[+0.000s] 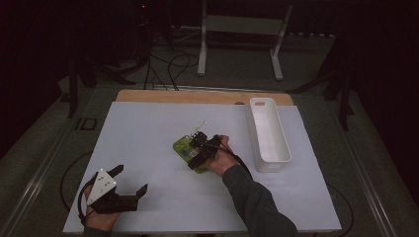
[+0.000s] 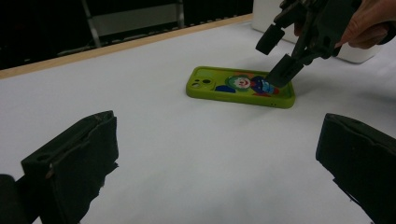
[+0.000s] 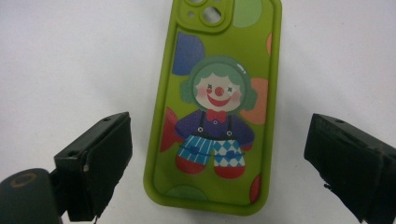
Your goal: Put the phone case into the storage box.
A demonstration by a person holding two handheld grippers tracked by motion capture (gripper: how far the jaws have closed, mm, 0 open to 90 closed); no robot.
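One green phone case (image 3: 215,107) between open right gripper (image 3: 233,168) jaws

The white-topped bench (image 1: 148,148) carries 2 things: a green clown-print phone case (image 1: 187,150) lying flat near its middle, and a white bin (image 1: 269,136) at the far right.

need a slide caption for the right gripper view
Open right hand-held gripper poised over a green phone case printed with a clown, lying flat on the white table.
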